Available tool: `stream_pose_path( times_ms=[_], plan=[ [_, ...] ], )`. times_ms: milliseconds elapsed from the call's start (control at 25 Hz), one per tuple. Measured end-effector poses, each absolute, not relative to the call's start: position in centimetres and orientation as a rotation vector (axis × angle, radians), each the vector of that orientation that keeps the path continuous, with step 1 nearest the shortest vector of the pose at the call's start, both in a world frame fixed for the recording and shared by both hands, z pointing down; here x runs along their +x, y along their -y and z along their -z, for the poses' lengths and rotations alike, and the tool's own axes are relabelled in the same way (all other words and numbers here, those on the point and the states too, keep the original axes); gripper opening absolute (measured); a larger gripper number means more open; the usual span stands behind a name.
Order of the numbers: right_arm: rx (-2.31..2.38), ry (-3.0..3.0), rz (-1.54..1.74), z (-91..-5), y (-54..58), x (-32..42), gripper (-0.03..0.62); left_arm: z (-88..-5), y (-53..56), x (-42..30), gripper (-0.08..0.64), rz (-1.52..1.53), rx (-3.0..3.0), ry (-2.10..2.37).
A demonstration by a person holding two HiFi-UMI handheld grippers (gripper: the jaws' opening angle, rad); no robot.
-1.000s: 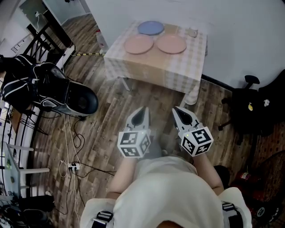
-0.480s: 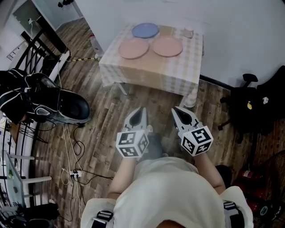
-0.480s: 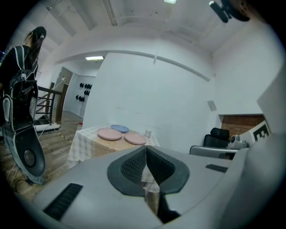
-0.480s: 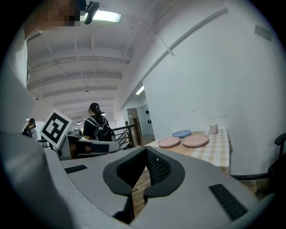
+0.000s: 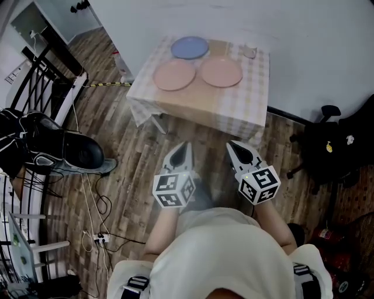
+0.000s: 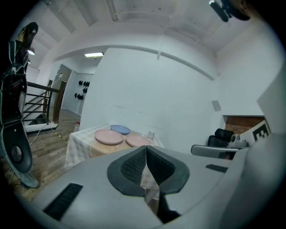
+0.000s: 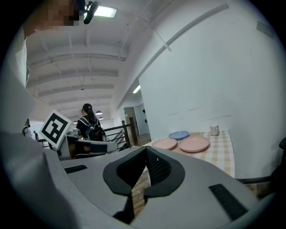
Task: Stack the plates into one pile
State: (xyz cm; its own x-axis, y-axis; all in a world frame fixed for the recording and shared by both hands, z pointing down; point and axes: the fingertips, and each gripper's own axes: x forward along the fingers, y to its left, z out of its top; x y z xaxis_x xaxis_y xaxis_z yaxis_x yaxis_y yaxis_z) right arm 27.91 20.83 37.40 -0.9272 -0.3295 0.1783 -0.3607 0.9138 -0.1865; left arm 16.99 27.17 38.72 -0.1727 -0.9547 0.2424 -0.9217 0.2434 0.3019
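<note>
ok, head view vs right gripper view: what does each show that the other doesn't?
Head view only: the left gripper and right gripper from above, the person's white top, a floor power strip. Right gripper view only: its shut, empty jaws up close, a person with a backpack, a ceiling light. Both: the checked table with left pink plate, right pink plate, blue plate and cup, unstacked.
</note>
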Motion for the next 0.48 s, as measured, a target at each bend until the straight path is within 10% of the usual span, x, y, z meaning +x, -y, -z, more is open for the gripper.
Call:
stream_pose_path(
  times_ms=[480],
  plan=[
    [0.534,2.926,-0.309,-36.7,-13.4,17.9,0.000,-38.8,-20.1,6.6,0.004,0.124,1.693,2.135]
  ],
)
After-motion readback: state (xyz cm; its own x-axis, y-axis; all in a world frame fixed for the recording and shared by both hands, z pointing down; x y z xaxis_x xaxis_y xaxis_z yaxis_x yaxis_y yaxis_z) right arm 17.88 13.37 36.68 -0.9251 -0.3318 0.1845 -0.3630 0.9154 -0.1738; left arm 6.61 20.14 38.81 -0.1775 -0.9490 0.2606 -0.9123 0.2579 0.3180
